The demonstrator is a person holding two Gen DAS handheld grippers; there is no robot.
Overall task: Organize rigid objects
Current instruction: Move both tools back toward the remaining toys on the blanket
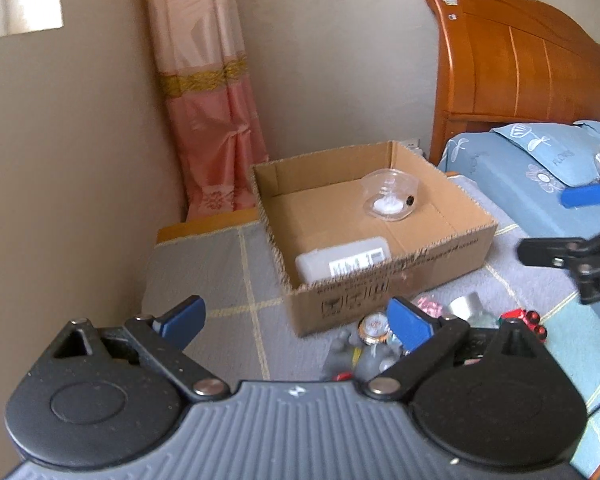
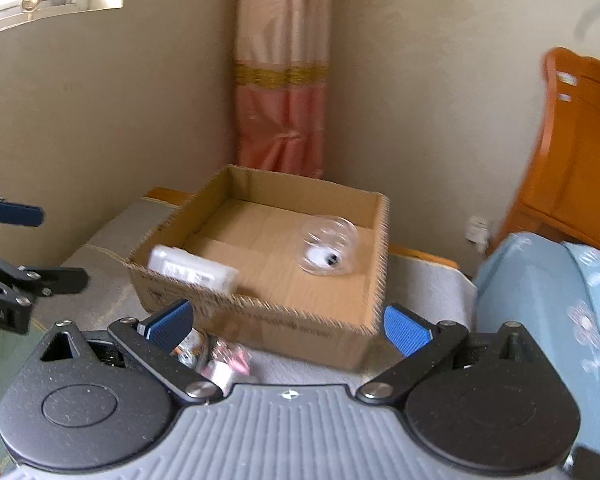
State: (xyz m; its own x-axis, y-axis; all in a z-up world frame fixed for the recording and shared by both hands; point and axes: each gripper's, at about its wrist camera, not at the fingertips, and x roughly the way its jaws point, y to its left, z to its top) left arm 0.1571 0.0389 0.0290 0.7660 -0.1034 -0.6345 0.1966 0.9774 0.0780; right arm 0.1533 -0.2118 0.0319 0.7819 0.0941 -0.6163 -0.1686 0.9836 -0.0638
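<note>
Between the spread fingers of the left tool (image 1: 296,318), which holds nothing, a watch (image 1: 374,327) lies just near of the cardboard box (image 1: 384,216); the right tool (image 2: 288,322), also wide and empty, hovers near the same small pile, so either could reach.

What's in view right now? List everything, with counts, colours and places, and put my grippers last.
cardboard box: 1, brown, open-topped, on the grey mat by the wall corner
clear plastic cup: 1, transparent with something white inside, in the box's far part
white case: 1, white with a label, inside the box against its near wall
watch: 1, gold-rimmed with a white face, on the mat in front of the box
red toy: 1, red, on the mat near the watch
curtain: 1, pink and cream, in the corner
bed: 1, orange wooden headboard, blue bedding
left gripper: 1, black with blue pads, open, empty
right gripper: 1, black with blue pads, open, empty
</note>
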